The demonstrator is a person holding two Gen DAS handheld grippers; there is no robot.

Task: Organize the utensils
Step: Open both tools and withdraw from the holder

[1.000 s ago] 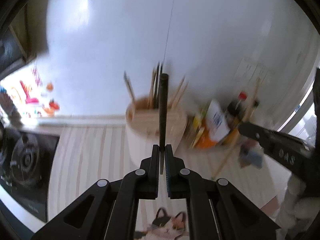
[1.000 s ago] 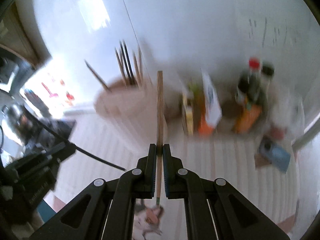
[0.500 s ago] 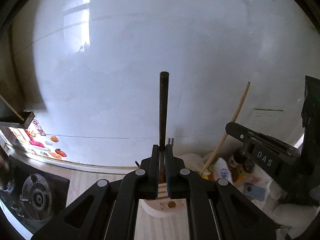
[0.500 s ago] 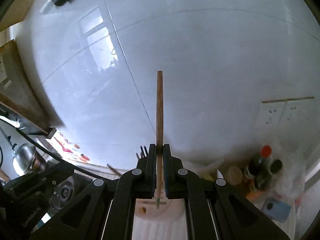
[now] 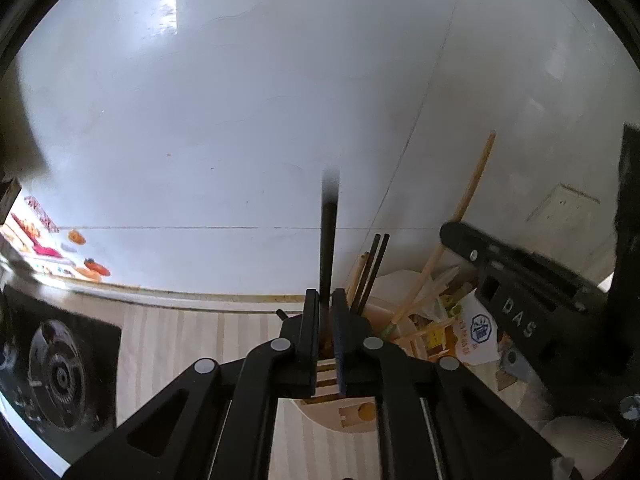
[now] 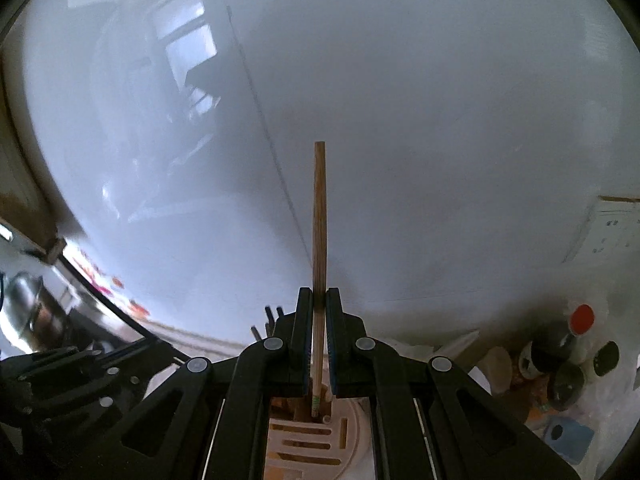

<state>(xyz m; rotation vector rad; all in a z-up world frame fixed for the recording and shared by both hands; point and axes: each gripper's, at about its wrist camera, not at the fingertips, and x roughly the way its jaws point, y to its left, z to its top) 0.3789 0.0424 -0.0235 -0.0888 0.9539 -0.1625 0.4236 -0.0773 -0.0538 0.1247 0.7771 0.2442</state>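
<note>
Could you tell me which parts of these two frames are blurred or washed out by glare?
Left wrist view: the top of the dark chopstick smears into blur, and window glare brightens the wall at upper left. Right wrist view: the wooden chopstick is sharp, but the bottles at lower right are soft, and window reflections streak the wall at upper left.

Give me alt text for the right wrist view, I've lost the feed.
The right gripper is shut on an upright wooden chopstick, its lower tip just above the slotted top of the utensil holder. White wall behind; dark condiment bottles at lower right.
</note>
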